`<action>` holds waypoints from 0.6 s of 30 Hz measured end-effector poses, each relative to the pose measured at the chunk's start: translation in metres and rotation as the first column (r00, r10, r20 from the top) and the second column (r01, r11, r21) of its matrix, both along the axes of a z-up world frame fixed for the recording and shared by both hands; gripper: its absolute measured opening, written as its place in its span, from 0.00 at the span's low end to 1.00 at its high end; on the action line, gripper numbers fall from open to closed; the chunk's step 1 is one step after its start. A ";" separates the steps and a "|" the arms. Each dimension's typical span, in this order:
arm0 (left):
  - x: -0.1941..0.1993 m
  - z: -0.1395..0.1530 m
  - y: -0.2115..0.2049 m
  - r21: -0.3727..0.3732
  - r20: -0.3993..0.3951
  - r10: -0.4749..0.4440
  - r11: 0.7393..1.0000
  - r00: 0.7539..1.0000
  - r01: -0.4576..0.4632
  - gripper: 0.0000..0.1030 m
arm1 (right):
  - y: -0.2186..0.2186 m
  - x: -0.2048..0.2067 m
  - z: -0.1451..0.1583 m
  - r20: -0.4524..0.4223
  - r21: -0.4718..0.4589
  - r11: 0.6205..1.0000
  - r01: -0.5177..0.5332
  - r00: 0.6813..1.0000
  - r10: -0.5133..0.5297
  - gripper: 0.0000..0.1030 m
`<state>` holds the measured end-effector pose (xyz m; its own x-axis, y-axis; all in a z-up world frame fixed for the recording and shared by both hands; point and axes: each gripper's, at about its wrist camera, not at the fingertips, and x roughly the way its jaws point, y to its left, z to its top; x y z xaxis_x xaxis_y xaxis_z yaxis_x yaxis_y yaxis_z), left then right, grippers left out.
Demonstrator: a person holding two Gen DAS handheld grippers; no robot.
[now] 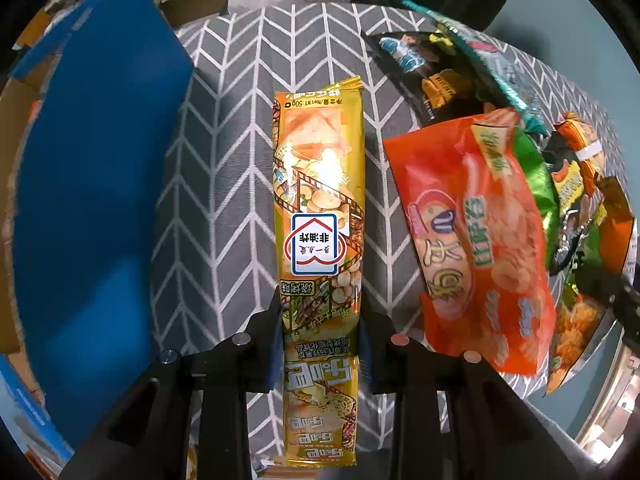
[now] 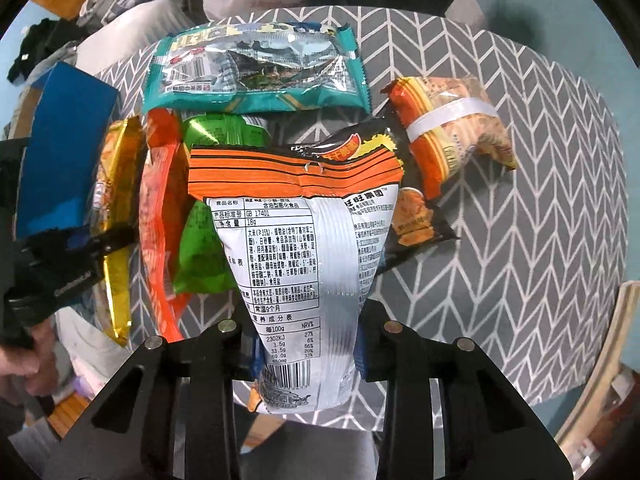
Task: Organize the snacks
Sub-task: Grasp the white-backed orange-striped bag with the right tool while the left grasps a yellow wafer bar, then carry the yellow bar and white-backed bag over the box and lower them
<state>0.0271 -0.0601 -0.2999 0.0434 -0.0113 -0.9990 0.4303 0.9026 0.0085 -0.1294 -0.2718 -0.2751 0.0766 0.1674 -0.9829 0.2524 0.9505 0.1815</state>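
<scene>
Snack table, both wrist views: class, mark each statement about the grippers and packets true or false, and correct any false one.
1. The left gripper is shut on a long gold packet. True.
2. The right gripper is open and empty. False: it is shut on a silver packet with an orange striped top.
3. The tablecloth is plain white. False: grey with a white chevron pattern.
4. A teal packet lies beyond the silver one. True.

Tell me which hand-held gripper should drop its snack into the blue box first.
Probably left. The left hand-held gripper is shut on the gold pack right beside the blue box. The right hand-held gripper, shut on the white bag, is above the snack pile, farther off.
</scene>
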 end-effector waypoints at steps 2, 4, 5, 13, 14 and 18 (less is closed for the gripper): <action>-0.003 0.009 0.000 0.001 0.009 -0.001 1.000 1.000 0.001 0.30 | -0.001 -0.001 0.005 0.000 -0.005 1.000 -0.003 1.000 0.003 0.31; -0.008 0.019 0.001 -0.003 0.019 -0.004 1.000 1.000 0.004 0.30 | 0.000 -0.001 0.011 0.000 -0.011 1.000 -0.009 1.000 0.009 0.31; -0.010 0.023 0.001 -0.005 0.025 -0.006 1.000 1.000 0.006 0.30 | -0.001 -0.003 0.014 0.001 -0.016 1.000 -0.014 1.000 0.015 0.31; -0.023 0.068 0.007 -0.027 0.069 -0.018 0.999 0.997 0.020 0.30 | -0.008 -0.011 0.045 0.016 -0.028 0.998 -0.063 0.998 0.064 0.31; -0.022 0.072 0.007 -0.028 0.072 -0.018 0.999 0.997 0.020 0.30 | -0.006 -0.011 0.051 0.020 -0.030 0.997 -0.071 0.997 0.072 0.31; -0.021 0.091 0.011 -0.029 0.097 -0.014 0.999 0.995 0.017 0.30 | 0.004 -0.004 0.074 0.037 -0.036 0.994 -0.105 0.994 0.106 0.31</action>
